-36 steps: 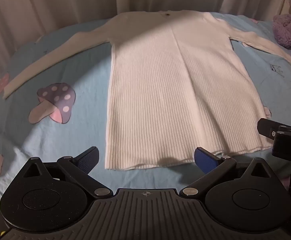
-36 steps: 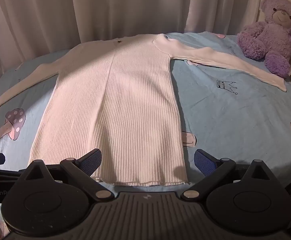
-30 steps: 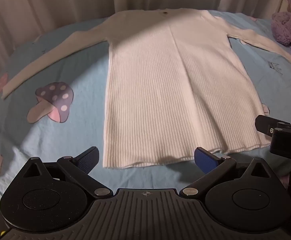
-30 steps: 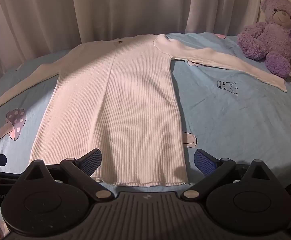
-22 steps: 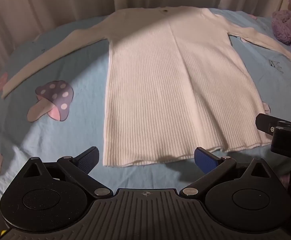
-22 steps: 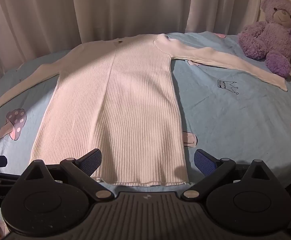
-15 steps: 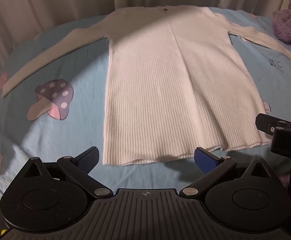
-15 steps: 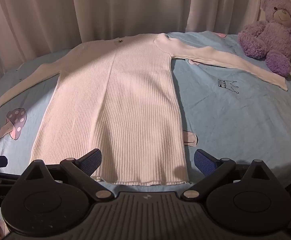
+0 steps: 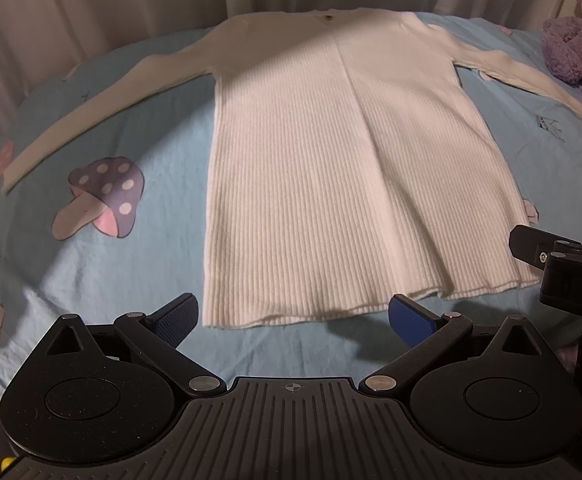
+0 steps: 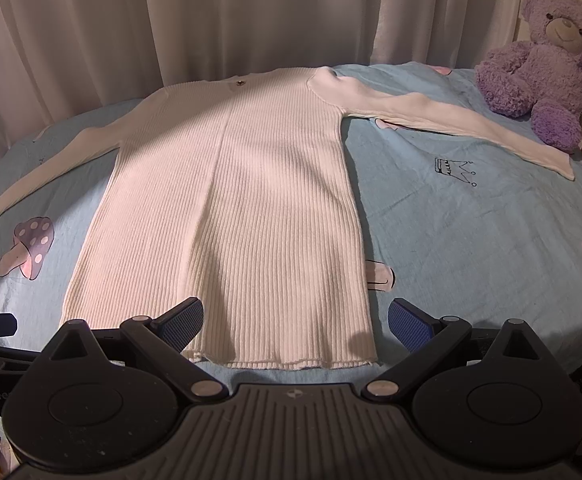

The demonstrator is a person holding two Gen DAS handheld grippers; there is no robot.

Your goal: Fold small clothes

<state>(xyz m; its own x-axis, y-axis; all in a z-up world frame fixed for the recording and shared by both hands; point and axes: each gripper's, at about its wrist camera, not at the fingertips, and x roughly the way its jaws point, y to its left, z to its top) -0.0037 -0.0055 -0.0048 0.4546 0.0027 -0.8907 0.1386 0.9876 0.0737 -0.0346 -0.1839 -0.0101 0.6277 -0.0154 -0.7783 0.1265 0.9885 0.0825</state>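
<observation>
The left claw (image 9: 291, 316) hangs with its blue-padded fingers spread wide and empty, just short of the hem of a white ribbed sweater (image 9: 331, 168). The right claw (image 10: 295, 322) is likewise spread apart and holds nothing, its left pad over the hem's near edge. In the left wrist view the right claw's black body shows at the right edge, printed with the letters "DA" (the rest is cut off). The sweater lies flat and face up on a bed, hem nearest, both long sleeves stretched out sideways, a small dark mark at the neckline. The light blue bedsheet (image 10: 471, 240) carries printed mushrooms and a little crown. A purple teddy bear (image 10: 547, 68) sits at the far right, touching the sleeve's cuff. Pale curtains (image 10: 251, 16) close the background.
</observation>
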